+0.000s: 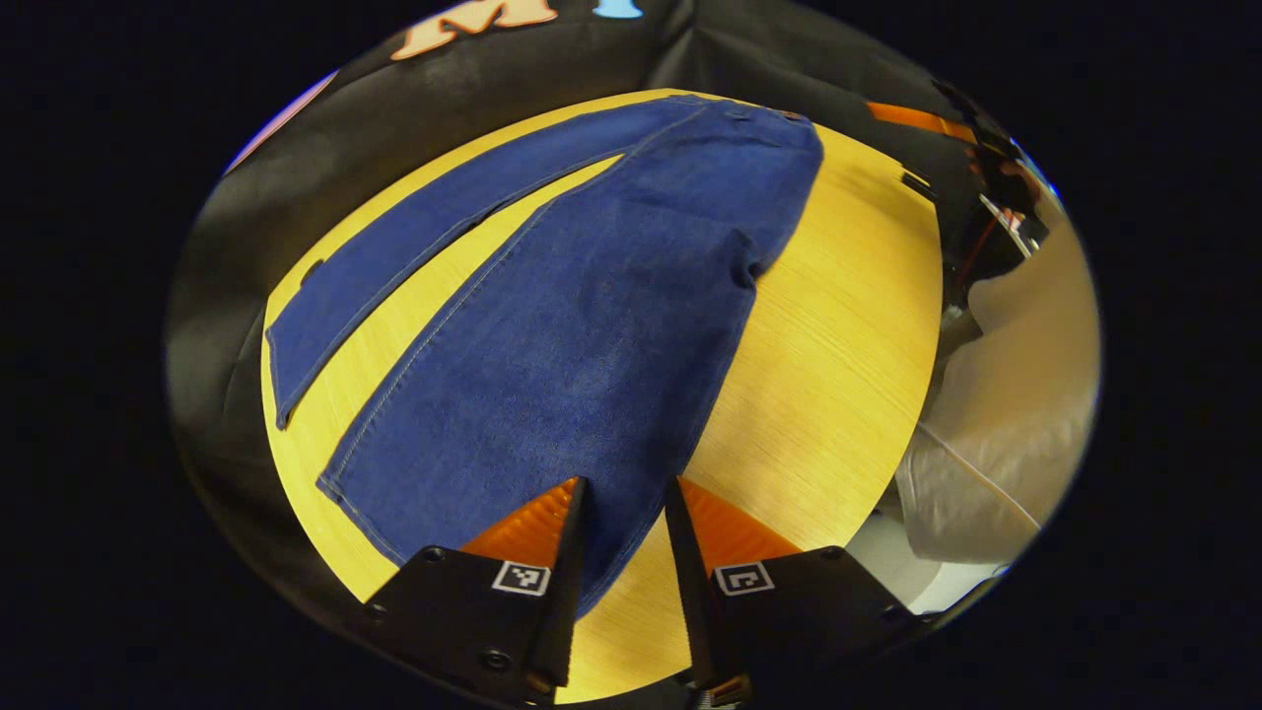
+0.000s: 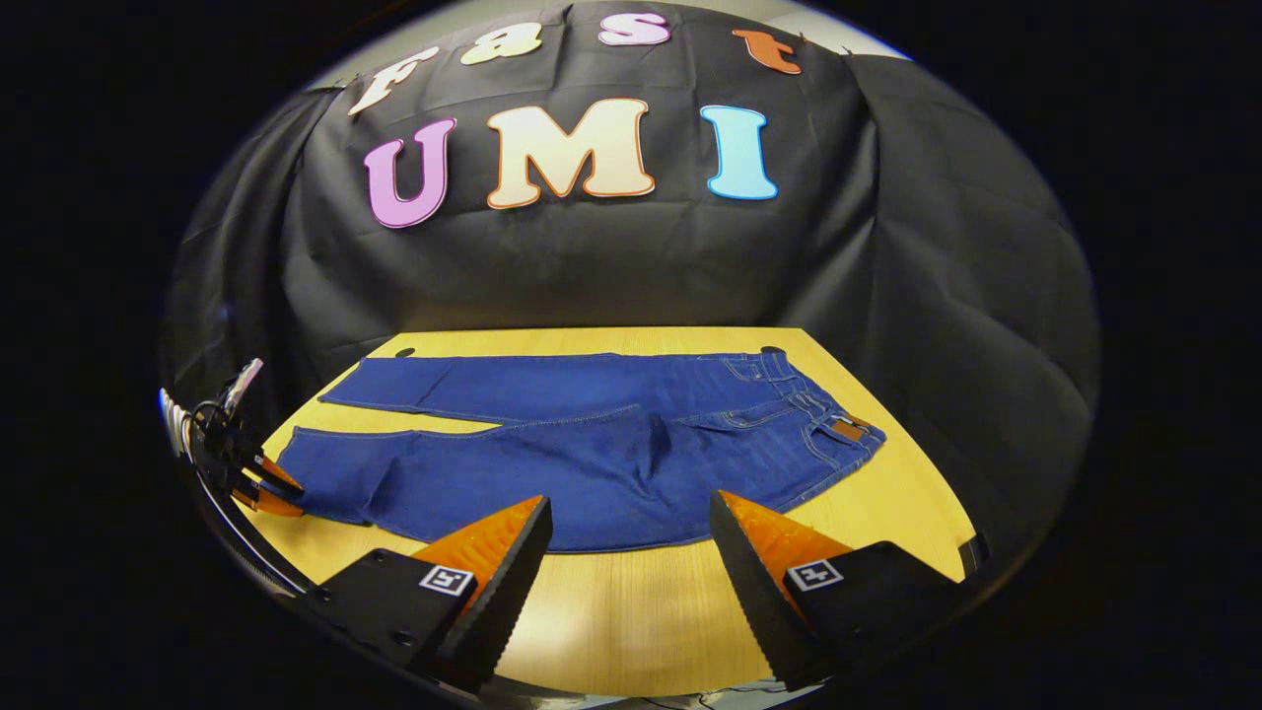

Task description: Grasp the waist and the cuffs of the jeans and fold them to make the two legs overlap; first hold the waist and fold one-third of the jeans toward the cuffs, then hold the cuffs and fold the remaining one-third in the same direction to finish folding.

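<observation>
Blue jeans (image 2: 611,463) lie flat on the yellow wooden table (image 2: 641,611), waist (image 2: 838,424) to the right and both legs running left, spread apart. In the left gripper view the near leg (image 1: 572,345) stretches away from me, its cuff (image 1: 365,503) at the lower left. My left gripper (image 1: 626,488) is open, just over this leg's cuff end, and denim shows in the gap between its fingers. The right gripper view shows the left gripper (image 2: 266,488) at that cuff. My right gripper (image 2: 631,513) stands wide open above the table's front edge, short of the jeans' near hem, holding nothing.
Black cloth walls close the table in at the back and both sides. A person's pale sleeve (image 1: 1006,414) and some dark gear (image 1: 1006,207) sit off the table's edge at the right of the left gripper view. Bare tabletop (image 1: 838,345) lies beside the near leg.
</observation>
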Action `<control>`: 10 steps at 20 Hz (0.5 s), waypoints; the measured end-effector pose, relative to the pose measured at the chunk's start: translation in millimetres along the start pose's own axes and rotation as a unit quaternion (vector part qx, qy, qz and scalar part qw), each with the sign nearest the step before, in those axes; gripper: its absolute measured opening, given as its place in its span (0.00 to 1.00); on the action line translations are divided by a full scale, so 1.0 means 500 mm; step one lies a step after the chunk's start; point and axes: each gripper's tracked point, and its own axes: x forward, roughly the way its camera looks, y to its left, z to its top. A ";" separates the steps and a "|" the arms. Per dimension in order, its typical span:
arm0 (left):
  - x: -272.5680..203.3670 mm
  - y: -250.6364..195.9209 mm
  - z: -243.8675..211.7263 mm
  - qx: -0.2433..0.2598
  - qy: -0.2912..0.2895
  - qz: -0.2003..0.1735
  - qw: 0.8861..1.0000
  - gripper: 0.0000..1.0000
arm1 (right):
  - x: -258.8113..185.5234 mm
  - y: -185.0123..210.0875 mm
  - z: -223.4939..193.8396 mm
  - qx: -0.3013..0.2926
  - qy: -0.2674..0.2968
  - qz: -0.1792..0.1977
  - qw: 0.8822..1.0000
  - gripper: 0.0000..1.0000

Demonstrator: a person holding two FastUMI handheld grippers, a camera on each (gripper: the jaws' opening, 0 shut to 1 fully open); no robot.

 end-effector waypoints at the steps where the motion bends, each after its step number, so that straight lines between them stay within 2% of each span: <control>1: 0.003 0.005 -0.002 0.000 0.000 0.005 1.000 0.39 | 0.003 0.001 0.001 0.001 0.002 0.000 1.000 0.99; 2: 0.005 0.019 0.003 0.006 -0.003 0.021 1.000 0.33 | 0.002 0.002 -0.003 0.002 0.004 0.001 1.000 0.99; 4: 0.001 0.019 0.004 0.004 -0.003 0.021 1.000 0.00 | 0.003 0.003 -0.003 0.002 0.006 0.002 1.000 0.99; 8: 0.004 0.016 0.006 -0.057 0.004 -0.006 0.998 0.00 | 0.006 0.006 0.004 -0.003 0.011 0.004 1.000 0.99; 10: 0.008 0.037 -0.001 -0.074 0.011 0.008 0.997 0.00 | 0.010 0.008 0.004 -0.014 0.015 0.011 1.000 0.99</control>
